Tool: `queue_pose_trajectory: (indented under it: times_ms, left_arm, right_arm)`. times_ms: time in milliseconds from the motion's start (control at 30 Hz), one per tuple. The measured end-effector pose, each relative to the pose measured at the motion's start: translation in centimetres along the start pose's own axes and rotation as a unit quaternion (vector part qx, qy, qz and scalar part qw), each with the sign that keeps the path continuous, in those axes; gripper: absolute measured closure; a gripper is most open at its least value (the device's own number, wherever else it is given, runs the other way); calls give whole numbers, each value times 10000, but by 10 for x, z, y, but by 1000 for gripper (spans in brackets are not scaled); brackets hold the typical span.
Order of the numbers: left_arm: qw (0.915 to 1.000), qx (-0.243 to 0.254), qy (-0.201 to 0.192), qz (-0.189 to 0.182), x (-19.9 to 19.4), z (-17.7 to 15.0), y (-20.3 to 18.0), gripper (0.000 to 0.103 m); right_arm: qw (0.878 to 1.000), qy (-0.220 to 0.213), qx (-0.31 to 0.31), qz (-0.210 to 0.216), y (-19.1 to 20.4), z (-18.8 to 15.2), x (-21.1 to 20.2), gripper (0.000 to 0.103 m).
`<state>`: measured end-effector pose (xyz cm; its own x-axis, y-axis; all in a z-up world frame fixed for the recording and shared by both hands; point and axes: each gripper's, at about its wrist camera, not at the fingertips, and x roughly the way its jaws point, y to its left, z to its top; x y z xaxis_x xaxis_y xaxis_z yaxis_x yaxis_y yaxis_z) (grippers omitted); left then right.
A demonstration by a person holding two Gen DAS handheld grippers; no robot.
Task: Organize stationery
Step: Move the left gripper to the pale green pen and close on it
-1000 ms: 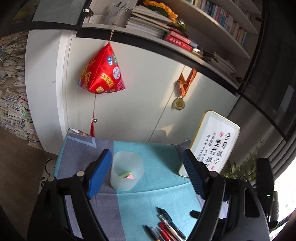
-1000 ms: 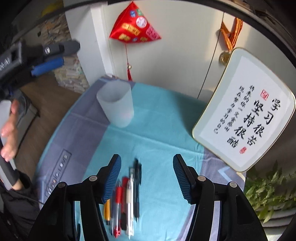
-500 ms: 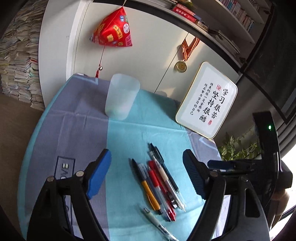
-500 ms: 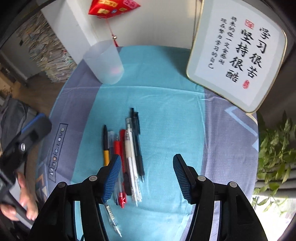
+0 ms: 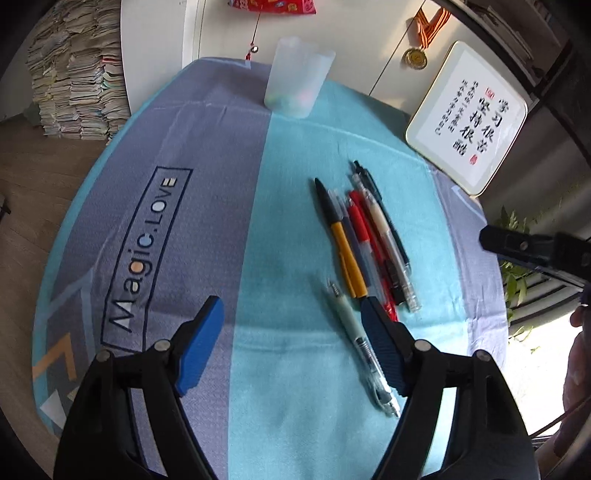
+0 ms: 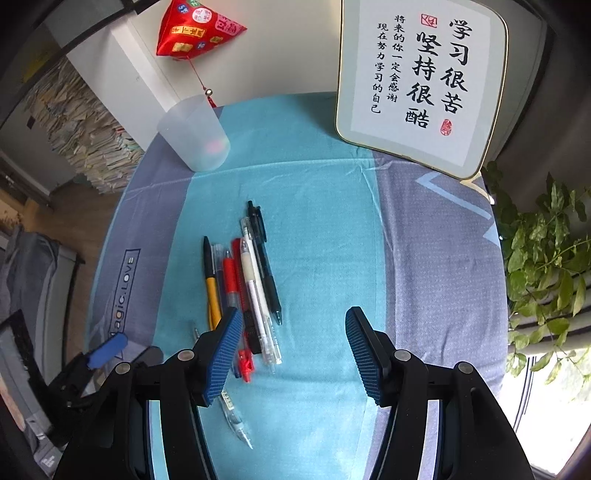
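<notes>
Several pens lie side by side on the blue cloth, also in the right wrist view: yellow, blue, red, white and black ones. A pale green pen lies apart, nearer me. A frosted plastic cup stands upright at the far side, seen too in the right wrist view. My left gripper is open and empty above the cloth, left of the green pen. My right gripper is open and empty above the near ends of the pens.
A framed calligraphy sign leans at the far right of the table. A red hanging ornament is on the cabinet behind. A plant stands off the right edge. Paper stacks stand on the floor at left.
Both grippers have tilted down and lowered toward the table. The pens now fill the middle of both views. The jaws have stayed open.
</notes>
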<state>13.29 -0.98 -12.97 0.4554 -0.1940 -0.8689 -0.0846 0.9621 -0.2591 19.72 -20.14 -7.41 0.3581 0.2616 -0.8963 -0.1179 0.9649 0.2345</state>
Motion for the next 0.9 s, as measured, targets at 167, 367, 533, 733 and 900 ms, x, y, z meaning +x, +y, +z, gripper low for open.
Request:
queue_pose_trajectory:
  times_ms: [167,367,533,733,900]
  left_arm:
    - [9978,-183,630,-138,23,-9,-7,52]
    - [9983,-140,552,-95,18,-8,-22,52]
    - [9979,-22,652,28,29,-11,-35,53]
    - [9967,700,166,366,33,-20,-52,90]
    - [9972,731,138,-8,30,-18,-41,92]
  right_arm:
    - [9992,-255,245,164,-12,1,-13,43]
    - [9983,-325,406,250,-26,-3,-18,43]
    - [9981,-310,422,321,-29,-3,-17,43]
    - [9981,-341,317,395,-24,-5,-17,43]
    - [9985,-321,228,381,-18,-5,-10,43]
